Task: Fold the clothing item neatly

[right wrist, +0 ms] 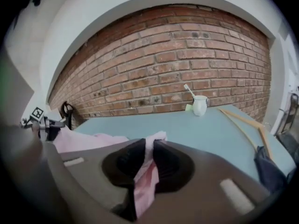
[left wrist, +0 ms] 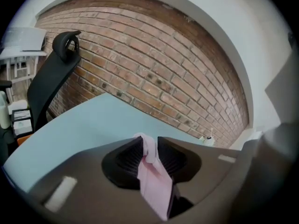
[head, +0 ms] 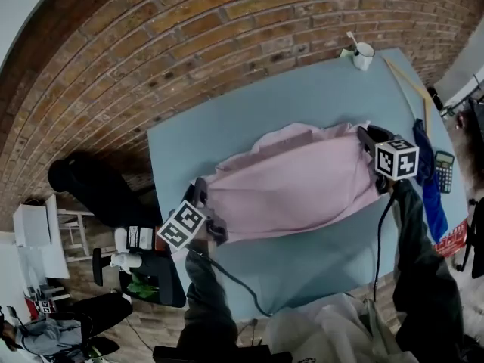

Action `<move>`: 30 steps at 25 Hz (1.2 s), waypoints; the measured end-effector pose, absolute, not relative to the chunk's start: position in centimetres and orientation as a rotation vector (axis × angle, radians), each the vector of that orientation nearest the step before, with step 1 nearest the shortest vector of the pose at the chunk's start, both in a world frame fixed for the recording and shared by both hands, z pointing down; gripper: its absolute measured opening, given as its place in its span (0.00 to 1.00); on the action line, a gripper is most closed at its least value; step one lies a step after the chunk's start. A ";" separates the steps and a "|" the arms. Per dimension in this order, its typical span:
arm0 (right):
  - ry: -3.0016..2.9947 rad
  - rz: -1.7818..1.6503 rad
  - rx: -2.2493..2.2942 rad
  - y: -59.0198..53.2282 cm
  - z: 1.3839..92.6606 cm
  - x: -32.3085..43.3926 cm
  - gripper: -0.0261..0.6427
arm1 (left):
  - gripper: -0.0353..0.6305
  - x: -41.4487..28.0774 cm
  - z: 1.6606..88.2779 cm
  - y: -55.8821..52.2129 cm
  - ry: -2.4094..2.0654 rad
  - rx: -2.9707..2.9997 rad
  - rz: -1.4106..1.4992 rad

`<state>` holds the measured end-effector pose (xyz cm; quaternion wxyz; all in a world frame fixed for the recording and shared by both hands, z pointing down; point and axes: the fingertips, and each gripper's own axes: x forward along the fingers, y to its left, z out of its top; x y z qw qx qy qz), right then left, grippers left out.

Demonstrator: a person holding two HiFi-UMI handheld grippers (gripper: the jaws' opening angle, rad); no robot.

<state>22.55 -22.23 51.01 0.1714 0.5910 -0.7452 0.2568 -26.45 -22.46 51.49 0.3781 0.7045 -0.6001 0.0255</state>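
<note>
Counter (head: 227, 127): pink shirt (head: 295, 184) lying across middle, stretching between both grippers. Looks like early-to-mid fold; most folding & squaring up remaining, imo. Left hand-held gripper (head: 203, 197) pinching shirt's L end, jaws nearly closed on fabric, pointing slightly down. Right hand-held gripper (head: 369, 139) pinching R end likewise. Arms reaching wide apart.

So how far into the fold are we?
Done: the pink garment lies spread on the blue table, a lower layer showing along its far edge, so perhaps one fold is in. In hand: the left gripper and right gripper each have jaws shut on a pinch of fabric at opposite ends. Left: laying that edge down and further folds; it's no neat bundle yet.
</note>
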 end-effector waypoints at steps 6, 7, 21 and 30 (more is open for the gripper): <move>-2.020 0.813 1.687 -23.3 55.4 22.1 0.32 | 0.53 -26.9 54.2 -24.3 -1.578 1.841 0.228; -2.037 0.832 1.715 -22.8 55.0 22.2 0.34 | 0.53 -26.8 54.2 -23.9 -1.574 1.857 0.233; -2.174 0.743 1.594 -6.8 49.6 23.8 0.34 | 0.07 -18.4 50.4 -8.0 -1.585 1.946 0.216; -2.229 0.733 1.485 -0.9 50.9 21.8 0.31 | 0.06 -11.4 49.2 -2.6 -1.548 1.981 0.158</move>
